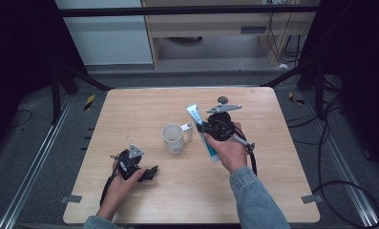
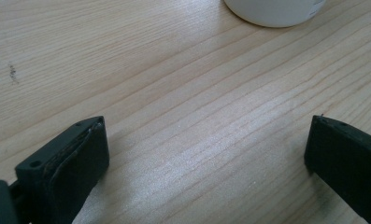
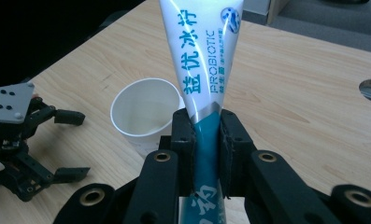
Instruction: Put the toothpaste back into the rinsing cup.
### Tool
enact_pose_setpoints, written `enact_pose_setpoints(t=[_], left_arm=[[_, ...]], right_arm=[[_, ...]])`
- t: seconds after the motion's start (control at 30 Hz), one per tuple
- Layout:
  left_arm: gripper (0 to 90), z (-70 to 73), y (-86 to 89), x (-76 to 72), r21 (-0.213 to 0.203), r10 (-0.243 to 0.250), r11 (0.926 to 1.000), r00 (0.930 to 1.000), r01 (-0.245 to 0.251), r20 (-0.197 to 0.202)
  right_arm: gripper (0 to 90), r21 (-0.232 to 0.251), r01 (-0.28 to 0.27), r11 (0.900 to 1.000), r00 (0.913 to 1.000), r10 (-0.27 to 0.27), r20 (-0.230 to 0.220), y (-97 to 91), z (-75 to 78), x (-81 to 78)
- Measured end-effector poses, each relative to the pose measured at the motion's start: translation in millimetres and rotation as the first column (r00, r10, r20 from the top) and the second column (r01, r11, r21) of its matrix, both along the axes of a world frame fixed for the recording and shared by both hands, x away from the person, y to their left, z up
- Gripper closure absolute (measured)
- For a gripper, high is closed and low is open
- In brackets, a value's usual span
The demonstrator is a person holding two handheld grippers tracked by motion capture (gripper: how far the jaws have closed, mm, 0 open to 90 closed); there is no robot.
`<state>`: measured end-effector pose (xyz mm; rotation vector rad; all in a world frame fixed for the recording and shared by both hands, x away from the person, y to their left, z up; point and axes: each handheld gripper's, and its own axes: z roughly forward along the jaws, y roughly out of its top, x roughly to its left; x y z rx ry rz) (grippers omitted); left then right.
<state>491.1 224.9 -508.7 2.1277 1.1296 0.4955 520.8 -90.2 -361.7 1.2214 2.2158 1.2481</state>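
Right hand-held gripper (image 3: 206,154) is clamped on the toothpaste tube (image 3: 199,56), held above the counter (image 1: 130,109) just right of the white cup (image 1: 173,138) at its centre. Left hand-held gripper (image 1: 151,172) rests near the front-left corner, jaws spread wide with nothing between them.

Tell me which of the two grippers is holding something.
The right gripper: its jaws are clamped on a white-and-teal toothpaste tube, lifted beside the white mug. The left gripper rests on the table, jaws wide apart with nothing between them.
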Motion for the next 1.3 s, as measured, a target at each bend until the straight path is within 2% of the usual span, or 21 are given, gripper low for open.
enact_pose_setpoints(t=[0.17,0.37,0.57,1.1,1.3], left_arm=[[0.0,0.1,0.4,-0.2,0.004,-0.001,1.0000,1.0000,0.001,0.002],[0.0,-0.1,0.2,-0.3,-0.002,0.001,1.0000,1.0000,-0.001,0.003],[0.0,-0.1,0.3,-0.1,-0.002,-0.001,1.0000,1.0000,0.001,0.003],[0.0,-0.1,0.6,0.0,-0.001,-0.002,1.0000,1.0000,0.002,0.003],[0.0,-0.1,0.6,0.0,-0.001,-0.002,1.0000,1.0000,0.002,0.003]], right_arm=[[78.5,0.009,0.002,1.0000,0.9994,-0.002,0.034,14.1,6.2,-3.1],[78.5,0.014,-0.007,0.9999,0.9986,0.007,0.053,28.1,10.2,-0.3],[78.6,0.050,-0.007,0.9987,0.9975,0.003,0.071,40.5,13.1,11.3],[78.5,0.109,0.015,0.9939,0.9924,-0.028,0.120,53.8,18.1,17.8],[78.5,0.158,0.021,0.9873,0.9871,-0.045,0.154,53.0,23.0,24.1]])
